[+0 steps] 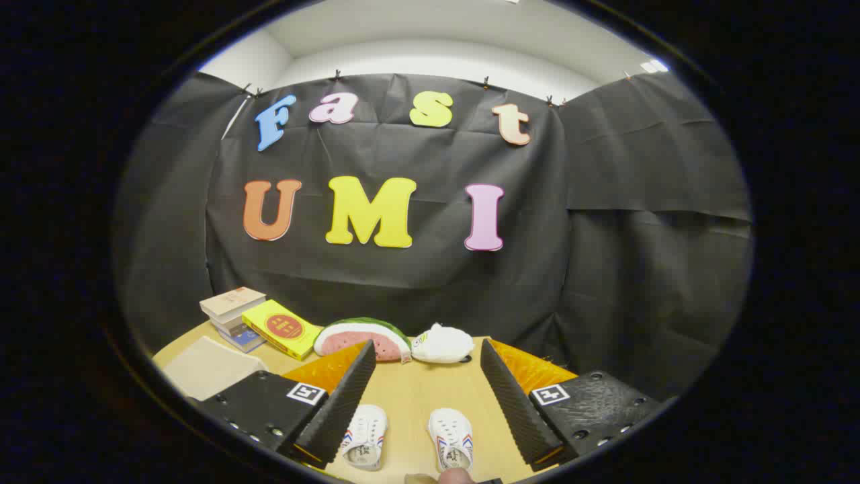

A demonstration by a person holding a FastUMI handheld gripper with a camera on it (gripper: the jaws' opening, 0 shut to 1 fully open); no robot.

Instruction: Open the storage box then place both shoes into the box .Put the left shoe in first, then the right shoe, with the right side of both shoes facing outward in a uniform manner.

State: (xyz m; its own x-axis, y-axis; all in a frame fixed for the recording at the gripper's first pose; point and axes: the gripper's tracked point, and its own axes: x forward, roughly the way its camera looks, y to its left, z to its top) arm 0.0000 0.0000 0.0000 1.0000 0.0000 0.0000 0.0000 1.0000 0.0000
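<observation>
Two small white shoes with red and blue side stripes lie on the wooden table between my fingers, toes pointing away from me. The left shoe point(365, 435) sits close to the left finger, and the right shoe point(451, 438) lies nearer the middle of the gap. My gripper point(428, 366) hovers above them, open wide, with nothing between its fingers. No storage box can be made out.
Beyond the fingers lie a watermelon-slice plush point(363, 338) and a white plush point(442, 343). A stack of books point(232, 316) and a yellow box point(282, 329) stand at the far left. A beige flat pad point(209, 367) lies left of the gripper.
</observation>
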